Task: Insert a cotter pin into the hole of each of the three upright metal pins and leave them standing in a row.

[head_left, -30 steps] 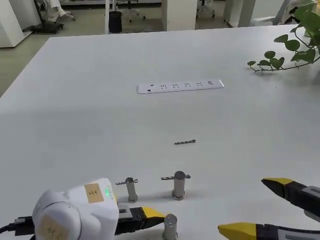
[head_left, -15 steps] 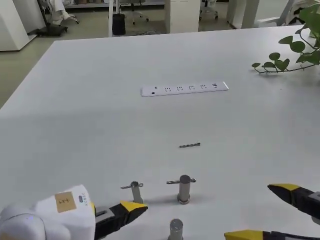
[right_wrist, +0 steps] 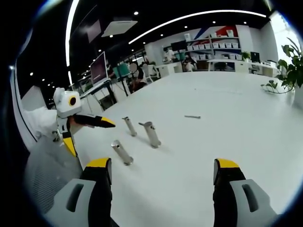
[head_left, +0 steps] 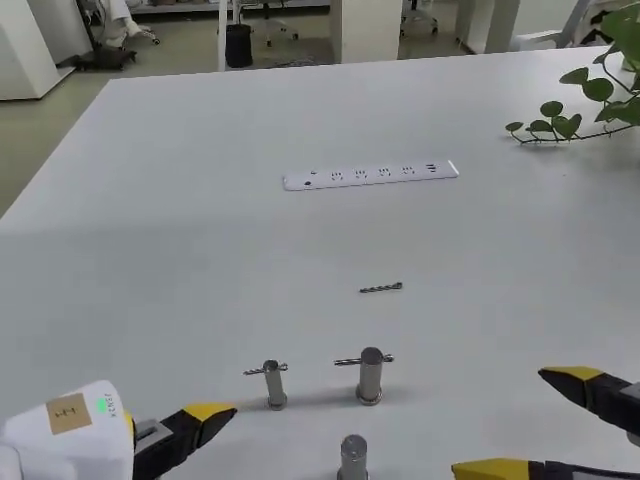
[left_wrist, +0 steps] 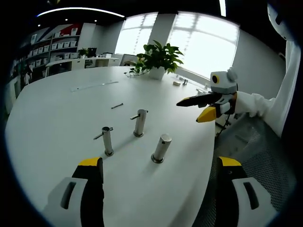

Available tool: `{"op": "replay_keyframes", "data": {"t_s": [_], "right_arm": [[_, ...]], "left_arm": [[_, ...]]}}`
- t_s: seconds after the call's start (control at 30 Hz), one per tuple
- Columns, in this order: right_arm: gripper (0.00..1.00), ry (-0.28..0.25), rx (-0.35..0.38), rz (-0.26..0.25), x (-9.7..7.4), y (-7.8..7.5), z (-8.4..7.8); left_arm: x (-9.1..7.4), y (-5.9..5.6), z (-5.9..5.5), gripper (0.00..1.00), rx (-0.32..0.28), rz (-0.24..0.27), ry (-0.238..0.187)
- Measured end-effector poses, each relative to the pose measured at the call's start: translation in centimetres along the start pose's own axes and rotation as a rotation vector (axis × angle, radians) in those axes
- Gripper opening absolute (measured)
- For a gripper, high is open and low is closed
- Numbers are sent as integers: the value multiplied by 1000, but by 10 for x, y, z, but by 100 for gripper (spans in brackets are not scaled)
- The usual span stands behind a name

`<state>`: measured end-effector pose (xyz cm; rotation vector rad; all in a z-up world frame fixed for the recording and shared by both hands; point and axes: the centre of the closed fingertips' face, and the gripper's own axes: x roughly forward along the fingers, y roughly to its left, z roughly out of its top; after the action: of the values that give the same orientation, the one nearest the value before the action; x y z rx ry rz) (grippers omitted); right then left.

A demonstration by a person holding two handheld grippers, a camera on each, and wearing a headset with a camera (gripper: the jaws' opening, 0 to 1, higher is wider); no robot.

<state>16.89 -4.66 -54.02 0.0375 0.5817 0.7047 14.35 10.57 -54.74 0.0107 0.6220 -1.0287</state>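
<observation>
At the left, the left gripper [left_wrist: 159, 164] has its yellow-tipped jaws spread wide with nothing between them; in the head view one yellow tip pokes in at the lower left, close to the left metal pin [head_left: 275, 388] but apart from it. That pin is a short grey steel cylinder standing upright on the white table [head_left: 150, 250], with a thin cotter pin [head_left: 262, 369] pushed crosswise through its head and sticking out toward the left. Further right and nearer the person stands the front metal pin [head_left: 351, 458], the same grey cylinder with a plain rounded cap, set in front of the other two and not in line with them; it sits between the two grippers, touching neither. Just beyond it the right metal pin [head_left: 370, 378] stands upright, a little thicker-looking, and a second cotter pin [head_left: 352, 361] crosses its top. Past that pin, further from the person, a loose cotter pin [head_left: 381, 288] lies flat on the table, well apart from both grippers. At the right, the right gripper [head_left: 500, 422] is also spread wide and holds nothing, its tips aimed toward the pins and well clear of them. Far behind lie a white power strip [head_left: 371, 175] and, at the table's right edge, a leafy plant [head_left: 590, 100].
</observation>
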Motion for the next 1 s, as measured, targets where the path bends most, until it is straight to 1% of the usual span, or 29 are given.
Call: {"op": "replay_keyframes", "data": {"t_s": [0.07,0.1,0.13,0.2,0.3,0.33,0.47,0.57,0.6,0.67,0.7,0.73,0.77,0.83,0.9,0.93,1.0], "right_arm": [[87,1,-3,0,0,-1,0],[86,10,-3,2,0,-2,-1],[86,29,-6,2,0,-4,-4],[87,40,-21,1,0,-6,-4],[86,41,-22,-3,-1,-12,0],[86,45,-20,-5,0,-14,1],[87,73,-50,-6,2,-22,4],[87,83,-66,-5,5,-28,10],[87,85,-70,-3,6,-29,11],[86,100,-82,-2,8,-33,13],[86,120,-94,-8,9,-37,12],[86,154,-128,-14,10,-42,10],[86,164,-147,-16,11,-44,12],[86,166,-148,-12,15,-47,16],[86,173,-166,-6,18,-51,22],[86,182,-189,-9,19,-54,25],[86,195,-211,-8,21,-58,30]], "left_arm": [[-1,0,-1,99,-9,6,-4],[-2,0,-1,99,-17,4,-3],[-2,-1,-2,99,-23,3,-3],[-5,-3,-2,99,-29,4,-13],[-8,-5,-1,99,-43,5,-29],[-9,-5,-2,99,-47,4,-31],[-14,-4,-3,99,-69,11,-49],[-19,-3,2,99,-104,11,-86],[-20,-1,5,99,-124,15,-106],[-23,2,8,99,-123,26,-112],[-23,2,8,99,-122,29,-111],[-24,3,7,99,-115,35,-107],[-24,4,7,99,-110,37,-104],[-25,5,6,98,-110,37,-98],[-26,5,4,97,-113,36,-91],[-26,5,4,97,-112,36,-95],[-28,7,7,97,-119,48,-123]]}}
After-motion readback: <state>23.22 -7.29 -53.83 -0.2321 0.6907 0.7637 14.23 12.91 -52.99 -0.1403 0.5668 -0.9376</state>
